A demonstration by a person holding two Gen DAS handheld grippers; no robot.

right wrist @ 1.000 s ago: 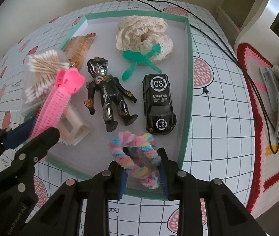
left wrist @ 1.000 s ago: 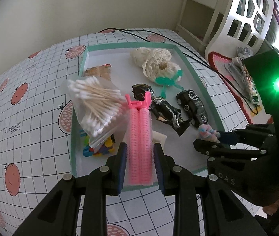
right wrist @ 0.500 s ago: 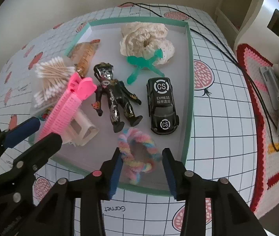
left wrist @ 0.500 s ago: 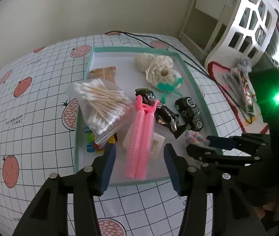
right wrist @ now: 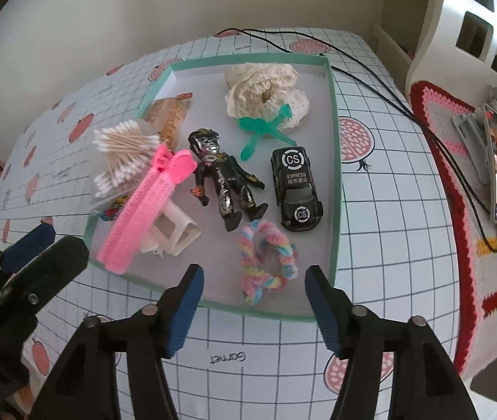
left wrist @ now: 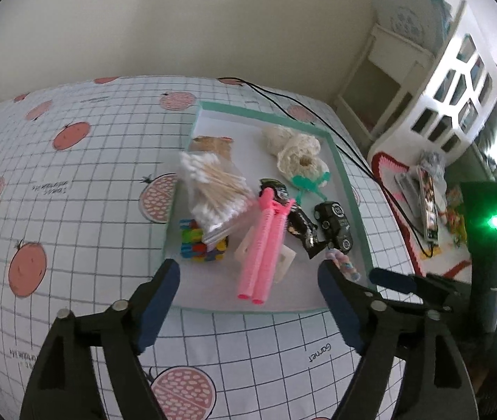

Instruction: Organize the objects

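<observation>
Both grippers, left [left wrist: 248, 301] & right [right wrist: 253, 301], jaws wide, empty; pink clip [right wrist: 143, 210] propped at tray's [right wrist: 334, 161] 8 o'clock may slide.

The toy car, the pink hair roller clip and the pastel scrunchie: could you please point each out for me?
toy car [right wrist: 295, 189], right wrist view, on its roof
pink hair roller clip [right wrist: 141, 206], right wrist view, mid-length
pastel scrunchie [right wrist: 285, 248], right wrist view, right side of loop

glossy black plastic toy car [right wrist: 296, 189]; shiny black plastic action figure [right wrist: 223, 179], metallic-looking sheen. fuzzy pastel rainbow chenille loop [right wrist: 267, 260]. cream crocheted yarn doily [right wrist: 265, 91], rough. bristly pink plastic hair roller clip [right wrist: 145, 206]. wooden-stick cotton swabs in clear glossy plastic bag [left wrist: 213, 189]. matt white tray with teal rim [right wrist: 335, 161]. smooth printed grid cloth on desk [right wrist: 381, 210].
</observation>
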